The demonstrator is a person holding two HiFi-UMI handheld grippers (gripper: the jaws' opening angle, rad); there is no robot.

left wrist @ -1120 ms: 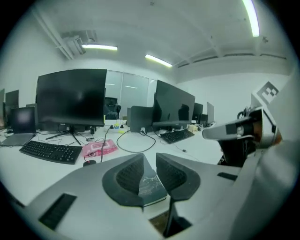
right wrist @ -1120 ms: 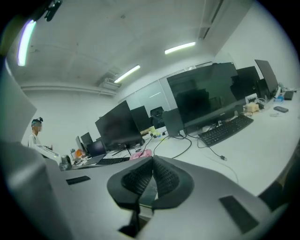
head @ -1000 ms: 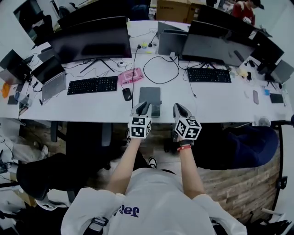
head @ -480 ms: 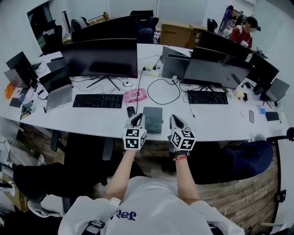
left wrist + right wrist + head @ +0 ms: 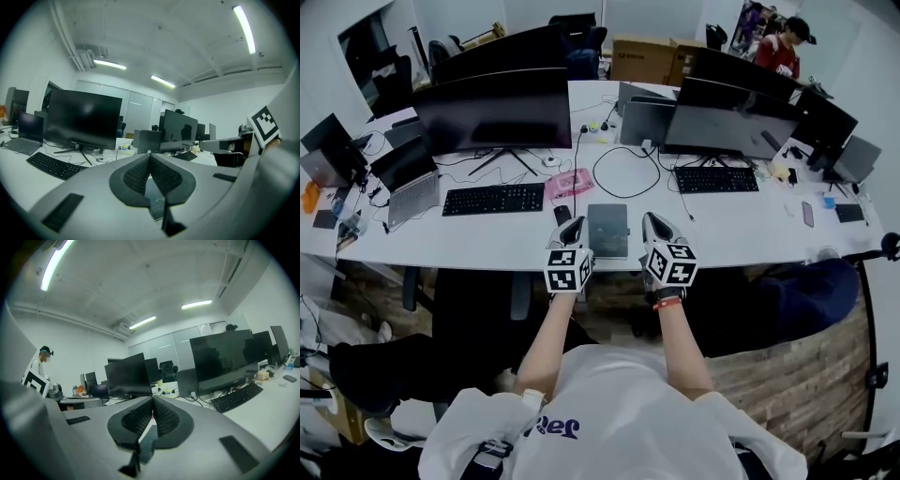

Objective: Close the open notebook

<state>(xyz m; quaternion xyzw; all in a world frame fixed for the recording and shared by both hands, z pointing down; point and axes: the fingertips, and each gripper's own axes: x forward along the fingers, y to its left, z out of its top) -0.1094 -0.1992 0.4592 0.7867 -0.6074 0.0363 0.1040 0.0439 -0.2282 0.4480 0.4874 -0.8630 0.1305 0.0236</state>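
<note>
On the white desk, close to its near edge, the notebook lies flat with its dark cover shut, just right of a black mouse. I am holding the left gripper and the right gripper on either side of it, over the desk's edge. Both have their jaws pressed together with nothing between the pads, and neither one touches the notebook.

For containers, I see cardboard boxes at the far end of the desk, but the head view does not let me see into them. A pink item sits beside the left keyboard. It may be a case, though it is too small for me to say whether it holds anything.

Only the head view shows the whole notebook. In each gripper view just a dark sliver of it shows below the closed pads.

The left gripper view looks level across the desk at a large monitor and catches the right gripper's marker cube at its right edge. The right gripper view shows the other monitor with its keyboard, and a person standing at the left edge. The ceiling strip lights appear in the gripper views alone.
</note>
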